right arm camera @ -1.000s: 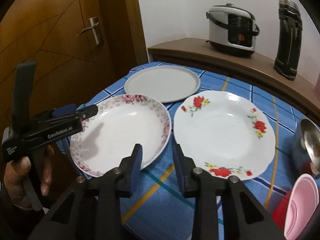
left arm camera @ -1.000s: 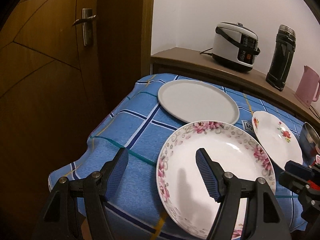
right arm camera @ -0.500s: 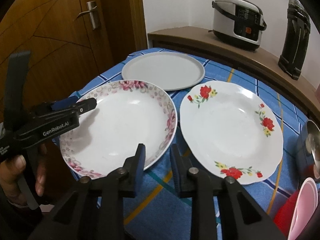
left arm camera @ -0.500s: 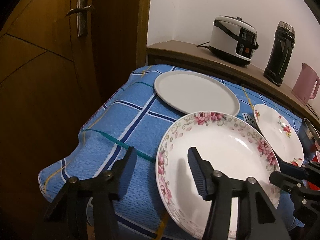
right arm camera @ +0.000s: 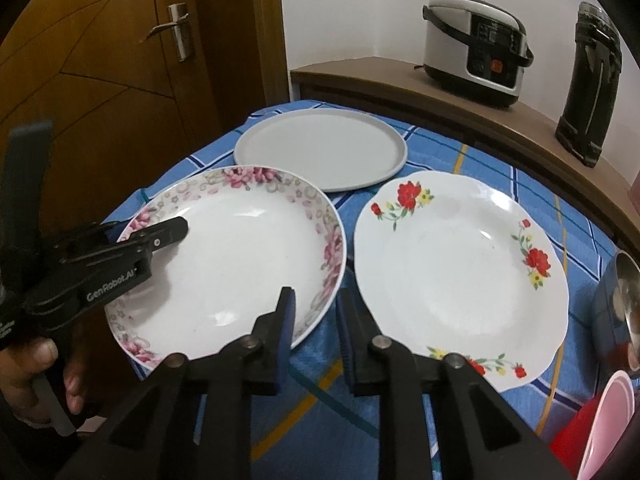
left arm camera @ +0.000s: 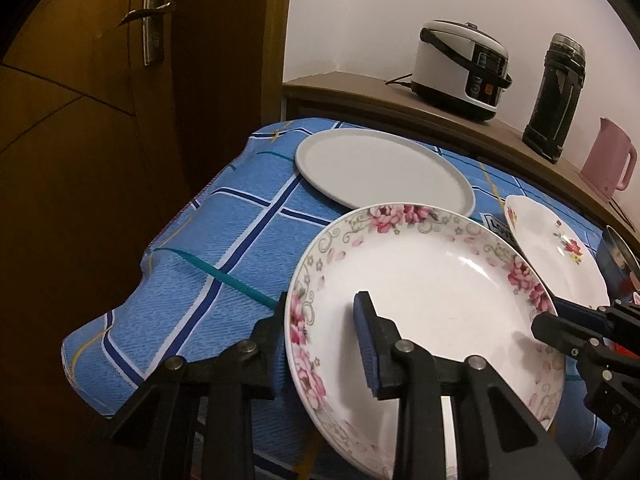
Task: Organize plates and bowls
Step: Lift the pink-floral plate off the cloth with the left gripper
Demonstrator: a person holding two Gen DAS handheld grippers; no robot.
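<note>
Since the last frame my left gripper (left arm camera: pixel 324 336) has slid astride the near-left rim of the pink-flowered white plate (left arm camera: pixel 432 304) on the blue checked tablecloth (left arm camera: pixel 224 240), jaws wide. Right gripper (right arm camera: pixel 314 328) straddles the opposite rim, narrowly open. Risk: glazed rim slipping, plate tipping.

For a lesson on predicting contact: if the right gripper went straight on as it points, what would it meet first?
Most likely the near right rim of the pink plate, just ahead of the right gripper; depth is unclear.
</note>
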